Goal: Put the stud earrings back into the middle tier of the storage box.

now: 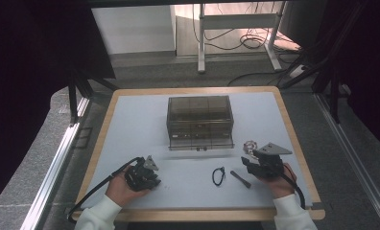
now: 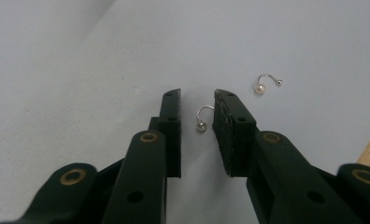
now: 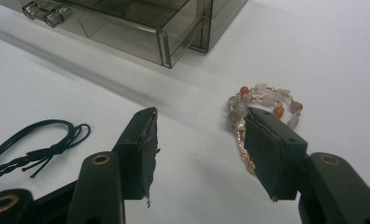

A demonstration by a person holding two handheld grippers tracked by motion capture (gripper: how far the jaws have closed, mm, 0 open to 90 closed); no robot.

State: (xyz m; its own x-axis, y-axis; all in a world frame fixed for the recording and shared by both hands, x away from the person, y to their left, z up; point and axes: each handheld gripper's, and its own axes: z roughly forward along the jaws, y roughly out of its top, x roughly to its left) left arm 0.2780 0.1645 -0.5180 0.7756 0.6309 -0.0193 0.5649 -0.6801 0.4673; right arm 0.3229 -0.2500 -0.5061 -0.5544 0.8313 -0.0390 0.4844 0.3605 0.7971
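Nearest to me, my left gripper (image 2: 197, 100) is low over the white table (image 2: 80, 56), its jaws narrowed to a slim gap with a small pearl earring (image 2: 202, 117) lying between them. The pads do not press on it yet, so nothing is held. I judge this to be the pickup step: closing in on that earring. Its pearl end lies toward me and its wire hook curves away toward the right jaw, so the long axis runs roughly along my jaws; whether the wire already touches that pad I cannot quite tell. The next move calls for a gentle, centred squeeze on the wire or pearl so it does not skid out, then a straight lift.

Just beyond and to the right lies the second earring (image 2: 266, 83), apart from the first.

My right gripper (image 3: 199, 126) waits with its jaws held wide and empty. A beaded bracelet (image 3: 262, 105) lies at its right jaw, partly hidden behind it, and a black cord (image 3: 38, 142) lies off to its left.

Farther off stands the smoky clear drawer box (image 1: 200, 122), mid-table, probably where the jewellery belongs.
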